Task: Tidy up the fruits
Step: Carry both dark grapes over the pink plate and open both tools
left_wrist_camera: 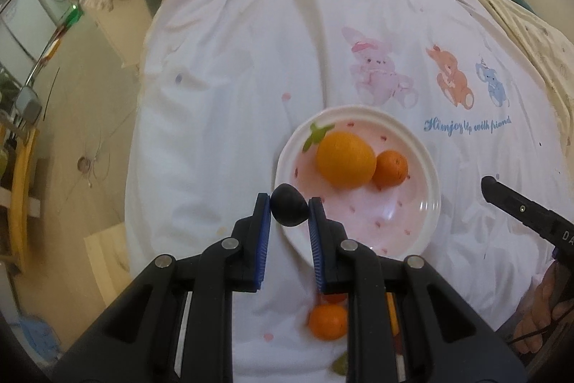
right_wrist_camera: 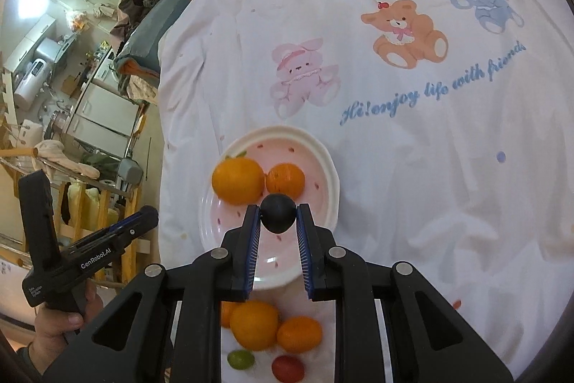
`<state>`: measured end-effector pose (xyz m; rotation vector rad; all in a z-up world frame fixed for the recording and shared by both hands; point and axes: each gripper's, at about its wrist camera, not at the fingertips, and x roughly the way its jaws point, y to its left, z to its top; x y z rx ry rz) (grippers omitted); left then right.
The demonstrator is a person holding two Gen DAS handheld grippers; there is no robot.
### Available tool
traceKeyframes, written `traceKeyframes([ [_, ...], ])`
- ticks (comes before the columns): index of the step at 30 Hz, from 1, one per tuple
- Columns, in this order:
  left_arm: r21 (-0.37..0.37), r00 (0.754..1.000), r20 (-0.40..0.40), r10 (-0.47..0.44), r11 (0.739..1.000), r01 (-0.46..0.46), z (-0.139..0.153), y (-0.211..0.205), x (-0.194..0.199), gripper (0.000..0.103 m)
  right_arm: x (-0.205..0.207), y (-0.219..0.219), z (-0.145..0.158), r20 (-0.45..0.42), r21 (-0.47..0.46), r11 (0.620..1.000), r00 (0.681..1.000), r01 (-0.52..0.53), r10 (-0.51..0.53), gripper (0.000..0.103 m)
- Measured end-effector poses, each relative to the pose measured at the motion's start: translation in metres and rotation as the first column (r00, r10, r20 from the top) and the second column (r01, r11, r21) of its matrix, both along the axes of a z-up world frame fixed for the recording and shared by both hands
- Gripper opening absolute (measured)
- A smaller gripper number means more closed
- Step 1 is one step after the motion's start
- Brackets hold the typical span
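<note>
While the left gripper point(left_wrist_camera: 288, 203) is clamping a small dark round fruit point(left_wrist_camera: 289, 209) over the plate's point(left_wrist_camera: 427, 174) near rim, the right gripper point(right_wrist_camera: 278, 212) is pinching a matching dark fruit point(right_wrist_camera: 278, 213) above the pink-spotted plate, where a large orange point(right_wrist_camera: 238, 181) and smaller tangerine point(right_wrist_camera: 286, 180) are sitting touching.

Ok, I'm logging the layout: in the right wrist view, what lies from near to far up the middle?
Nearest first: red fruit → loose oranges on the sheet → dark fruit → two oranges on the plate → pink rabbit print.
</note>
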<state>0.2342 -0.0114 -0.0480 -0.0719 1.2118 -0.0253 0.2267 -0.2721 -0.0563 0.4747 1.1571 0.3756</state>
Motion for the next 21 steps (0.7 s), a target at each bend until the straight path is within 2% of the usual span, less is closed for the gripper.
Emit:
traceKeyframes([
  [6,0.009,0.999,0.007,-0.034,0.999,0.034,-0.003,-0.012,0.023,0.017,0.02,0.0,-0.005,-0.004,0.001,1.0,1.0,0.0,0.0,0.022],
  [21,-0.046,0.995,0.016,-0.1,0.994,0.101,-0.026,-0.031,0.074,0.017,0.07,0.009,-0.029,-0.029,0.01,1.0,0.999,-0.013,0.013,0.022],
])
